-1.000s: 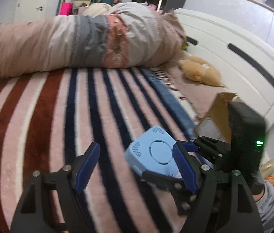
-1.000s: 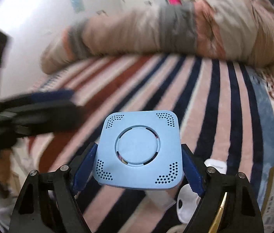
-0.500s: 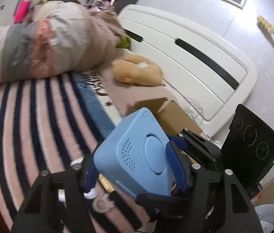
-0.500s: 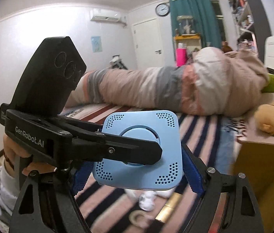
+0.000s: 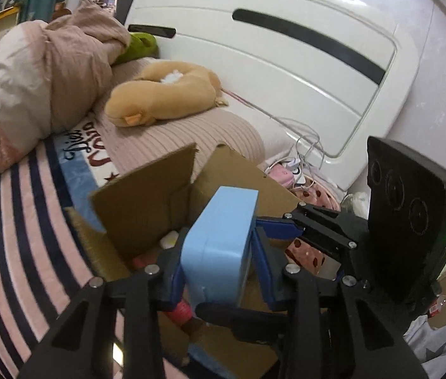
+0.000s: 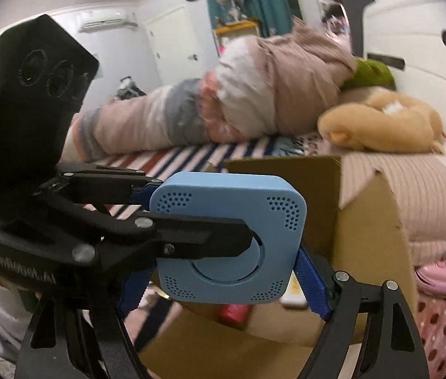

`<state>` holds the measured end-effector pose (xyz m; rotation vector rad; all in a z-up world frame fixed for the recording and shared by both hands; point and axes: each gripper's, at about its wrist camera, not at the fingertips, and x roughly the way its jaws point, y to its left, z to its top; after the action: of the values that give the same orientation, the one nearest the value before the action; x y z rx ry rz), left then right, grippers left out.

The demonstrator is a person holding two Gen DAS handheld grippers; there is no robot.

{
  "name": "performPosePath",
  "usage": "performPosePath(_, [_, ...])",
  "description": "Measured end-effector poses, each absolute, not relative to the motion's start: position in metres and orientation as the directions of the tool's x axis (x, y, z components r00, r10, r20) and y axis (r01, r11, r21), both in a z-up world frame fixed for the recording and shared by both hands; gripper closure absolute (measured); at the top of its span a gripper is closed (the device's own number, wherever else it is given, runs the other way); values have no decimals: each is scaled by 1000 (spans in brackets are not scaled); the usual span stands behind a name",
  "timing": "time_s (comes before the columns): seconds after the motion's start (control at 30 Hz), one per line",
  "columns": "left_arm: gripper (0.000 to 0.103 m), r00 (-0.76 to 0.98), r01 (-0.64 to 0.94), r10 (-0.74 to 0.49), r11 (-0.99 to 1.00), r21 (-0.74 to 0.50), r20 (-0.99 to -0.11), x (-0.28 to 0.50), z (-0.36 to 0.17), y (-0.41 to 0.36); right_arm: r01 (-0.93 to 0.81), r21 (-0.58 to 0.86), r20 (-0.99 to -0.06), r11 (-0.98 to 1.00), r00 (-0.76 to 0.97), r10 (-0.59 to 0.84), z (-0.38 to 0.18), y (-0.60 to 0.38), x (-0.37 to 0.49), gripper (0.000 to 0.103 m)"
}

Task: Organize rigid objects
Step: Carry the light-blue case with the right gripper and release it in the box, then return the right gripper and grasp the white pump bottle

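Both tools are holding one blue box [image 5: 223, 240] in the air above the open cardboard box [image 5: 147, 202] on the striped bed cover [image 5: 11, 221]. The left tool [image 5: 219, 262] is pinching the blue box across its thin dimension, its pads on the two broad faces. The right tool [image 6: 223, 281] is clamping the same box across its width, on opposite side edges. The broad face is standing near upright, edge down. The cardboard box, already holding a few small items, is lying directly below and slightly ahead of both tools, so the coming move is probably a short descent.
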<state>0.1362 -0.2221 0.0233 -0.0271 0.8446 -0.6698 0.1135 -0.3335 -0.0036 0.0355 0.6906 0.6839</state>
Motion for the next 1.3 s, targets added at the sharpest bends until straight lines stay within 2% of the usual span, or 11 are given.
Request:
performPosePath(0.2, [67, 436, 539, -549, 794, -282, -713, 142, 6, -236, -552, 230, -658, 801, 518, 547, -19, -339, 127, 24])
performPosePath(0.27, [56, 438, 545, -539, 796, -265, -719, 142, 3, -238, -551, 204, -682, 809, 513, 521, -23, -337, 127, 24])
performPosePath(0.33, [50, 447, 540, -531, 802, -255, -720, 143, 3, -237, -550, 193, -695, 813, 508, 509, -25, -334, 128, 24])
performPosePath(0.47, [49, 461, 534, -527, 807, -251, -714, 138, 5, -229, -545, 221, -698, 809, 491, 522, -26, -336, 129, 23])
performPosePath(0.57, [40, 495, 520, -514, 821, -235, -701, 130, 12, -219, -544, 224, -691, 809, 497, 525, -20, -335, 123, 19])
performPosePath(0.7, [36, 550, 493, -502, 840, -226, -667, 115, 26, -197, -552, 202, -685, 809, 511, 519, -15, -329, 114, 18])
performPosePath(0.77, [30, 580, 474, -485, 854, -213, -654, 106, 32, -186, -562, 161, -679, 811, 534, 504, -10, -321, 107, 18])
performPosePath(0.87, [29, 633, 434, -447, 881, -188, -632, 91, 40, -163, -574, 87, -655, 814, 583, 481, -2, -306, 91, 18])
performPosePath(1.0, [29, 688, 367, -399, 912, -184, -606, 73, 45, -121, -572, 62, -603, 818, 632, 487, 13, -288, 78, 18])
performPosePath(1.17, [28, 754, 250, -296, 955, -160, -586, 48, 43, -61, -599, 71, -549, 797, 644, 533, 33, -252, 63, 18])
performPosePath(1.3, [28, 784, 149, -221, 974, -169, -580, 31, 30, -15, -673, 144, -546, 725, 558, 626, 32, -215, 55, 19])
